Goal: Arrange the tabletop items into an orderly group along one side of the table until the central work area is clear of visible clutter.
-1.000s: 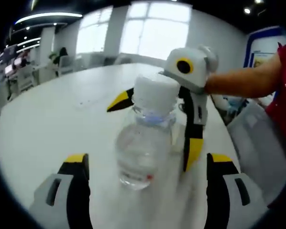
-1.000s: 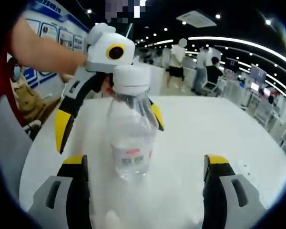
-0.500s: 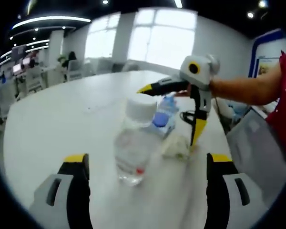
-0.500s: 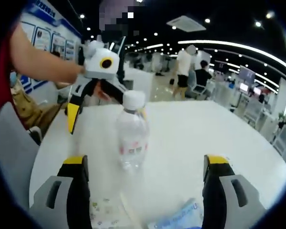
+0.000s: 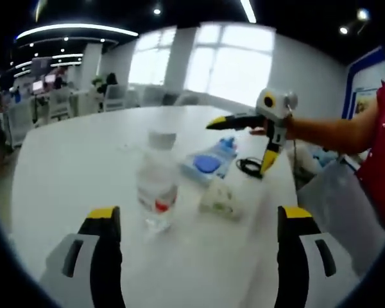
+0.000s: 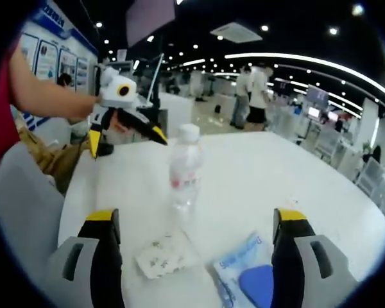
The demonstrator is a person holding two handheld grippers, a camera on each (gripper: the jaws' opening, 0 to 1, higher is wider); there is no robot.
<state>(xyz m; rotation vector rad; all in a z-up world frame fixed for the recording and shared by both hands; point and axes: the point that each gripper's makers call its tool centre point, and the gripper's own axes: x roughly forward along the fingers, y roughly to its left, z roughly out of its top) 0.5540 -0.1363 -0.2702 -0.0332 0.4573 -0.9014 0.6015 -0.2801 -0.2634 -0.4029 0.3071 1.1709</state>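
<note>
**Bottle stands free, both grippers wide and empty**

On the white table [image 5: 64,160], going left to right in the left gripper view, come a clear water bottle [image 5: 156,186] standing upright with a white cap and red-marked label, a blue wipes pack [image 5: 208,163] lying flat beyond it, a small pale printed packet [image 5: 219,199] just right of the bottle, and a dark coiled cable [image 5: 249,167] near the far edge. The right gripper [image 5: 253,144] hovers above the cable end of that row, jaws spread wide with nothing between them. The left gripper [image 5: 196,256] looks on from the near side, its jaws far apart and holding nothing.

From the right gripper view the left gripper [image 6: 125,131] hangs over the table's far-left side, and the bottle [image 6: 185,170], packet [image 6: 159,256] and wipes pack [image 6: 247,276] sit close together.

Count: one bottle, one wipes pack, one packet, one cable.

The step in hand looks like a gap between moves, with the items already near one edge. The bottle sits furthest toward the middle, so the next move likely calls for one gripper closing around its body, kept upright, and setting it beside the pack.
</note>
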